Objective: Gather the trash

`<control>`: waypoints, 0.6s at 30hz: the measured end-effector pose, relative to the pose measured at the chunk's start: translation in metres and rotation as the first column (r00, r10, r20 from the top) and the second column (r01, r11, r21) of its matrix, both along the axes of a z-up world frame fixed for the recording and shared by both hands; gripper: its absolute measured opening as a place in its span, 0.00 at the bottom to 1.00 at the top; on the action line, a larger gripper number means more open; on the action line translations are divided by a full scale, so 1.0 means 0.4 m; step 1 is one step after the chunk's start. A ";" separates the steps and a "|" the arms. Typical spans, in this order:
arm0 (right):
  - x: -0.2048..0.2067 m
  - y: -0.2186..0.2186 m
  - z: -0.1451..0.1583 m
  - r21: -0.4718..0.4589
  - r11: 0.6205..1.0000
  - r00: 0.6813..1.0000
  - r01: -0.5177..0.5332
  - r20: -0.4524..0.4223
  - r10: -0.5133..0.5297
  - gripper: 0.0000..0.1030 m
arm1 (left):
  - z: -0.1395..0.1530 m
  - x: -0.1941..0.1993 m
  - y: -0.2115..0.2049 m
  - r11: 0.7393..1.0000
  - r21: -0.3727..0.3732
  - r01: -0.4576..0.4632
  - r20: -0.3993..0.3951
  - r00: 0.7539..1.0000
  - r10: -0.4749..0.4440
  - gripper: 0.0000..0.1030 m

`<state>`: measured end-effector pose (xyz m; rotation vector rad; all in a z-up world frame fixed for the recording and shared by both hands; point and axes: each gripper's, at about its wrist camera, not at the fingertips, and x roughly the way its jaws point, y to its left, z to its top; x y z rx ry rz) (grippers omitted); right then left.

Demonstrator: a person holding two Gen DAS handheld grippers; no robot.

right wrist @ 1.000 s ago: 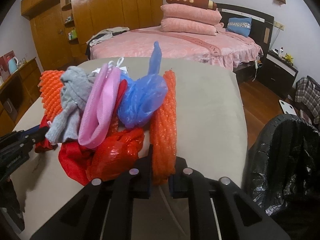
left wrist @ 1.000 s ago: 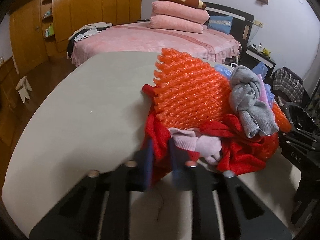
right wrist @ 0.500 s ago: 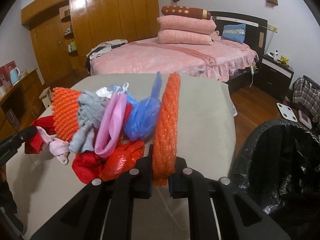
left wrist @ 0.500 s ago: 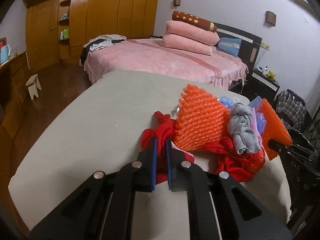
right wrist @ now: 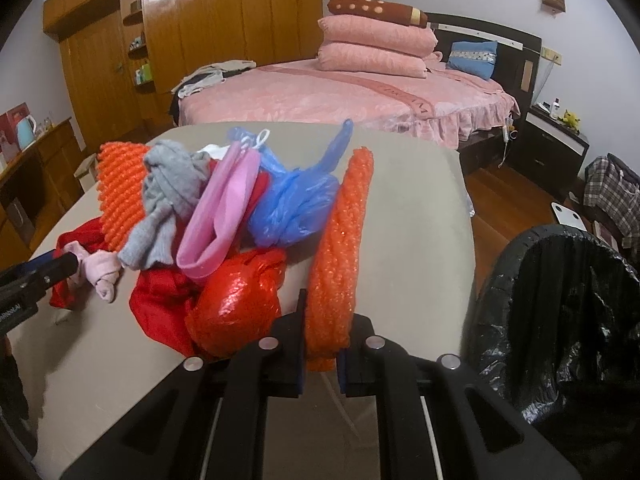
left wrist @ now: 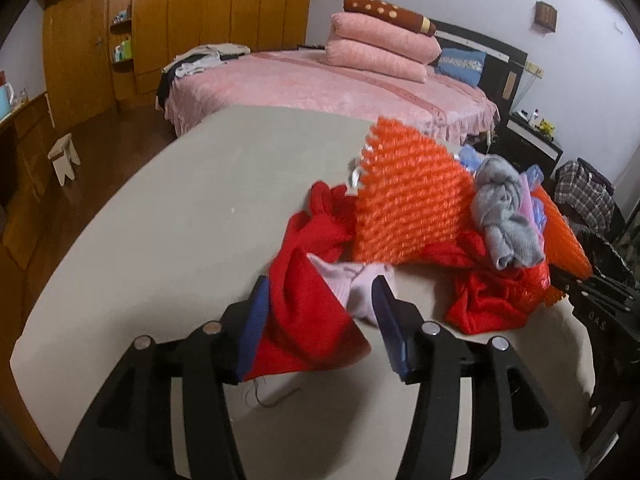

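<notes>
A heap of trash and cloth lies on the beige table [left wrist: 168, 208]. In the left wrist view my left gripper [left wrist: 320, 312] is open, with a red cloth [left wrist: 308, 312] and a pale pink sock [left wrist: 356, 284] lying between its fingers. An orange bubble-wrap sheet [left wrist: 408, 200] stands behind them, beside a grey sock [left wrist: 504, 212]. In the right wrist view my right gripper [right wrist: 322, 344] is shut on the edge of the orange bubble wrap [right wrist: 340, 248]. A red plastic bag [right wrist: 236, 304], a blue plastic bag [right wrist: 296, 204] and a pink cloth [right wrist: 224, 216] lie left of it.
A bin with a black liner [right wrist: 560, 312] stands at the table's right edge. A pink bed [right wrist: 340, 96] with stacked pillows is behind the table. Wooden wardrobes [right wrist: 192, 40] line the back wall. A small white stool [left wrist: 64, 158] stands on the floor at left.
My left gripper has opened from shut on the red cloth, which now lies loose between the fingers. The right gripper stays shut on the orange bubble wrap, the heap slightly nearer.
</notes>
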<state>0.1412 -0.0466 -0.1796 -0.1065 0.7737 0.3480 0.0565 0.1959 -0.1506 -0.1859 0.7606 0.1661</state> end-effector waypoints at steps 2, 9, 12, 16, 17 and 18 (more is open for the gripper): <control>-0.009 0.010 -0.009 -0.006 1.000 1.000 -0.005 0.001 0.005 0.11 | -0.006 -0.003 0.002 1.000 -0.004 0.000 -0.009 1.000 0.000 0.50; -0.016 0.022 -0.018 -0.024 1.000 1.000 -0.010 -0.001 0.010 0.11 | -0.004 -0.019 0.025 1.000 -0.008 -0.025 -0.012 1.000 0.025 0.41; -0.013 0.023 -0.019 -0.027 1.000 1.000 -0.008 -0.004 0.008 0.11 | -0.010 -0.021 0.030 1.000 -0.011 -0.021 -0.023 1.000 0.021 0.11; -0.012 0.022 -0.020 -0.026 1.000 1.000 -0.008 -0.004 0.008 0.11 | -0.004 -0.039 0.057 0.997 -0.003 -0.079 0.004 0.997 0.079 0.05; -0.013 0.022 -0.020 -0.027 1.000 1.000 -0.008 -0.003 0.008 0.11 | 0.002 -0.044 0.065 0.994 0.010 -0.107 0.015 0.994 0.107 0.05; -0.015 0.024 -0.022 -0.027 1.000 1.000 -0.008 -0.004 0.008 0.11 | 0.008 -0.049 0.073 0.992 0.016 -0.129 0.027 0.991 0.128 0.05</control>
